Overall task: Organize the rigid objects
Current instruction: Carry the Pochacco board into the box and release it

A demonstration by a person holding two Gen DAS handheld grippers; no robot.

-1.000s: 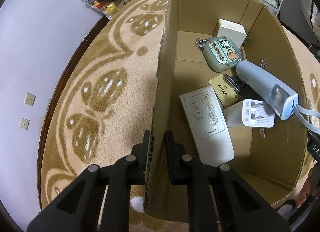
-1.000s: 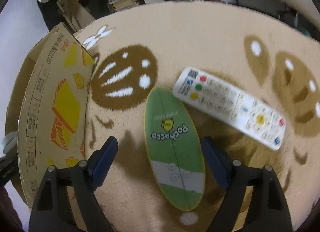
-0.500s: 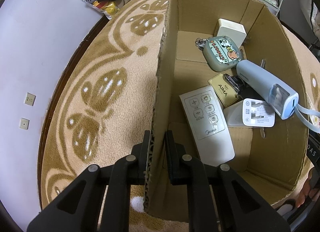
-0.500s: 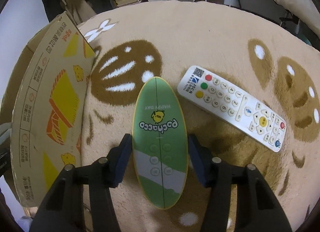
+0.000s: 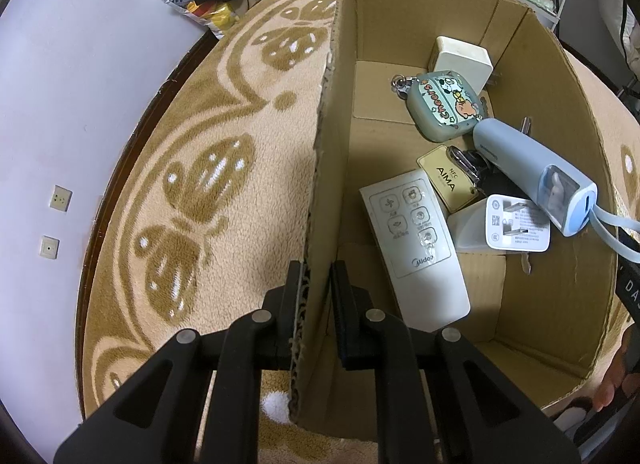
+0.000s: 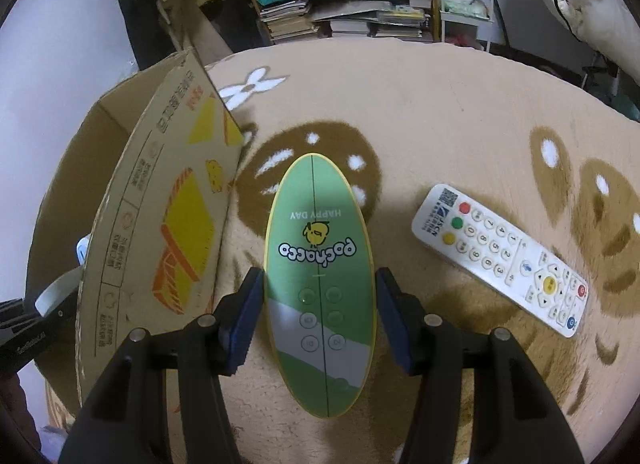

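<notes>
My right gripper (image 6: 319, 306) pinches the green oval case (image 6: 318, 276), long axis pointing straight ahead. To its left stands the cardboard box (image 6: 160, 232), whose wall my left gripper (image 5: 316, 296) clamps; the white remote (image 6: 500, 260) lies right-ahead.

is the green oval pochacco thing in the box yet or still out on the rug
Out. The green oval case is outside the cardboard box, above the rug, with the right gripper shut on its sides.

Dark item under blue power bank (image 5: 528, 161) mostly hidden, maybe keys. Power bank strap (image 5: 612, 223) cut off at right edge.
</notes>
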